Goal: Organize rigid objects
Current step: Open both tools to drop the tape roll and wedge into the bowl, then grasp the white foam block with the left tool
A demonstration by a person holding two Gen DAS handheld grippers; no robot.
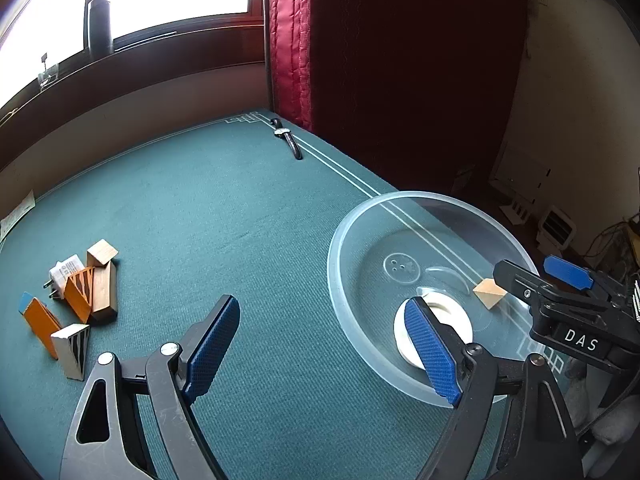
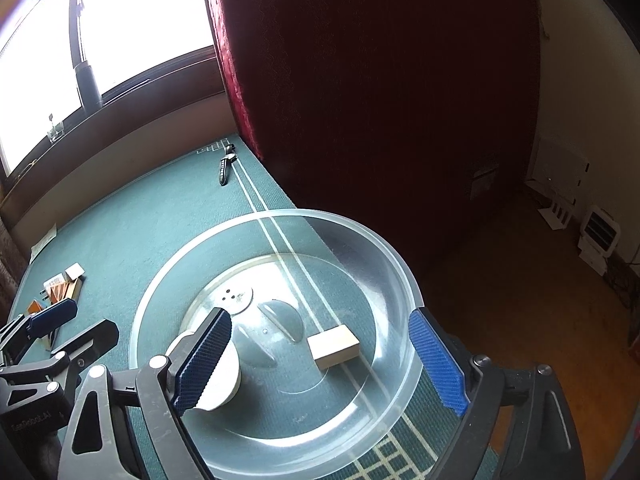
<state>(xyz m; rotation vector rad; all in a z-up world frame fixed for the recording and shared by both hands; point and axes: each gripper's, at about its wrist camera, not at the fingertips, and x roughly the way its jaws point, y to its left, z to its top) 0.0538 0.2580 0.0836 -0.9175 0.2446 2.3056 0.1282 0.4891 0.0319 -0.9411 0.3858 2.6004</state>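
Note:
A clear glass bowl stands on the green table cloth near its right edge. Inside it lie a pale wooden block and a white tape roll. My right gripper hangs over the bowl, open, with the block lying free between its fingers. My left gripper is open above the cloth, its right finger over the bowl's near rim by the tape roll. A pile of wooden blocks, orange and striped wedges and a white plug adapter lies at the left.
A wristwatch lies at the table's far edge beside a red curtain. A paper slip sits at the far left edge. The right gripper shows at the right of the left wrist view. Floor drops off right of the table.

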